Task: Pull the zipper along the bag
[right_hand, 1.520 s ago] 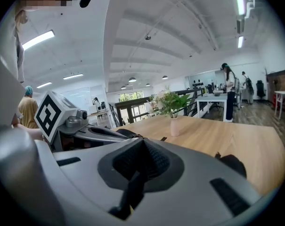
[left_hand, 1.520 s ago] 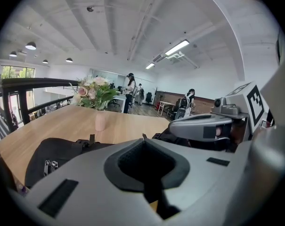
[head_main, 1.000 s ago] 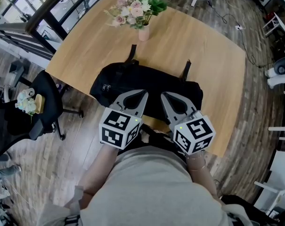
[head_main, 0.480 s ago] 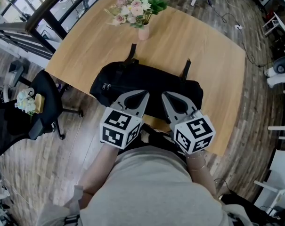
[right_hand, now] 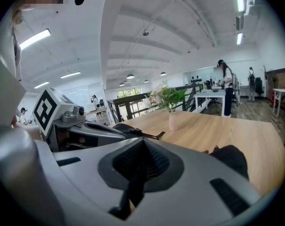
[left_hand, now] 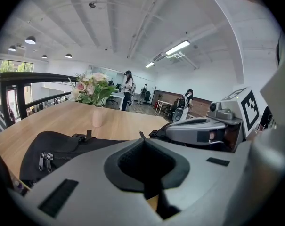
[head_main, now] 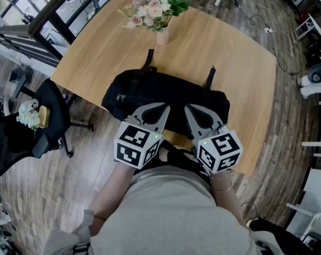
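Observation:
A black duffel bag (head_main: 165,97) lies lengthways across the near part of the wooden table (head_main: 224,52). Its metal zipper pulls (left_hand: 44,161) hang at the bag's left end (head_main: 119,98). My left gripper (head_main: 161,107) is shut and empty, its tips over the bag's near edge, left of centre. My right gripper (head_main: 188,108) is shut too, side by side with it over the bag's middle. Neither touches the zipper pulls. In the left gripper view the bag (left_hand: 62,149) lies just beyond the jaws; in the right gripper view its right end (right_hand: 232,159) shows.
A pink vase of flowers (head_main: 161,35) stands on the table behind the bag. Two bag straps (head_main: 209,78) stick out toward the far side. A black office chair (head_main: 49,116) stands on the floor at the left. People stand at desks far off.
Both grippers have crept slightly forward and right over the bag; otherwise nothing has moved.

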